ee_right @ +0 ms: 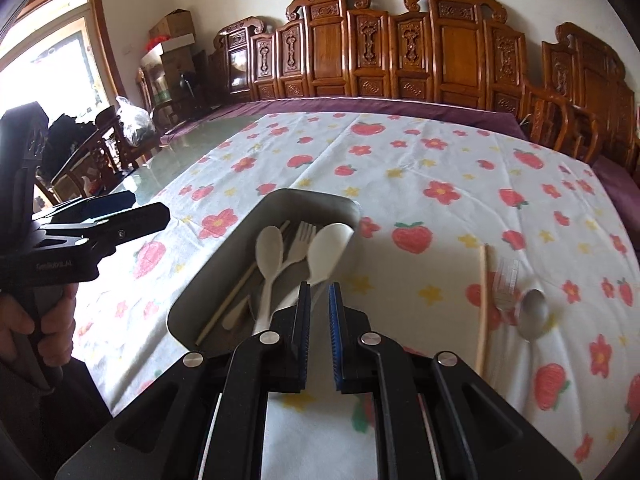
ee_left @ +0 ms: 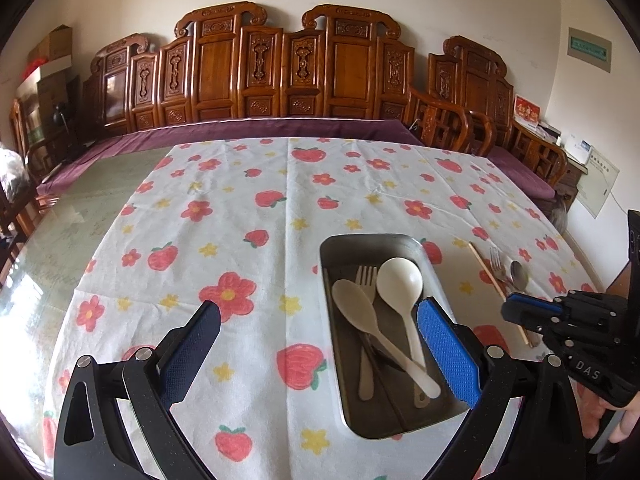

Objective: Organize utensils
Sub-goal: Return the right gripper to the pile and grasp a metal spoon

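Note:
A metal tray on the flowered cloth holds two white spoons, a pale fork and a chopstick. To the tray's right, a loose chopstick, a metal fork and a metal spoon lie on the cloth. My left gripper is open and holds nothing. It hovers over the tray's near left side. My right gripper is shut and empty, at the tray's near right corner, left of the loose utensils.
The flowered tablecloth covers most of a glass-topped table. Carved wooden benches with purple cushions line the far side. A person's hand grips the left tool's handle. Boxes stand in the far left corner.

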### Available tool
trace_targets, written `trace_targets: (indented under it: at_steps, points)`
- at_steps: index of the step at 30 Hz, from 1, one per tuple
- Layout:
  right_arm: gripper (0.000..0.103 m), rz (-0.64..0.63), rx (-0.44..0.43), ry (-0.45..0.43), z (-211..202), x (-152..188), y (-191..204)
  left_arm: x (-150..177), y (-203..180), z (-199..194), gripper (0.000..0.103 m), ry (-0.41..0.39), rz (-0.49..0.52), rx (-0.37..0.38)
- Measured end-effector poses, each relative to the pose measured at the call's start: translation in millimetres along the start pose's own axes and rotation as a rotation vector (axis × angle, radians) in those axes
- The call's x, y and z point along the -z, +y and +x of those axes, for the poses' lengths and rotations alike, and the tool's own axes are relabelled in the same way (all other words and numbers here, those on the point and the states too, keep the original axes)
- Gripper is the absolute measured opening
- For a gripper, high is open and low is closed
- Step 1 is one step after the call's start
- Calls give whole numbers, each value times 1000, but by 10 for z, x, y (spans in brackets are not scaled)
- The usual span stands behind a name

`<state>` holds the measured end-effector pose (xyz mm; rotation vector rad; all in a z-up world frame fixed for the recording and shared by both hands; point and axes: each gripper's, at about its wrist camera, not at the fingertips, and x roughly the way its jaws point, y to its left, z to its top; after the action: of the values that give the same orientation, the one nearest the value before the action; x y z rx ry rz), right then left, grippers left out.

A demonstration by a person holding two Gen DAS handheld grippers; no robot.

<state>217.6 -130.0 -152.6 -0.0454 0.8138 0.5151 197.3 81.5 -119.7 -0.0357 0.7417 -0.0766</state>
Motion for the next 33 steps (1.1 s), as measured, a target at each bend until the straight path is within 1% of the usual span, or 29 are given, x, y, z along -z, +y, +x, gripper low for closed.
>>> trace_targets:
  at_steps: [9, 11, 13, 21, 25, 28, 33]
  points:
    - [11, 22, 114, -9, -424, 239, -419, 25, -378, -40, 95, 9, 32, 53]
    - [20, 42, 137, -6, -498, 298, -552, 25, -471, -58, 95, 8, 41, 64]
    - [23, 54, 157, -7, -556, 338, -653, 31, -566, -71, 95, 8, 50, 73]
    - [23, 102, 236, 2, -754, 522, -1053, 123, -901, -33, 95, 31, 83, 93]
    - [23, 120, 269, 11, -771, 600, -1220, 163, -995, 13, 95, 44, 85, 100]
    - [23, 136, 277, 25, -724, 654, -1316, 185, -1052, 32, 95, 50, 83, 111]
    - [23, 119, 282, 58, -465, 719, -1395, 240, -1181, 66, 95, 63, 106, 112]
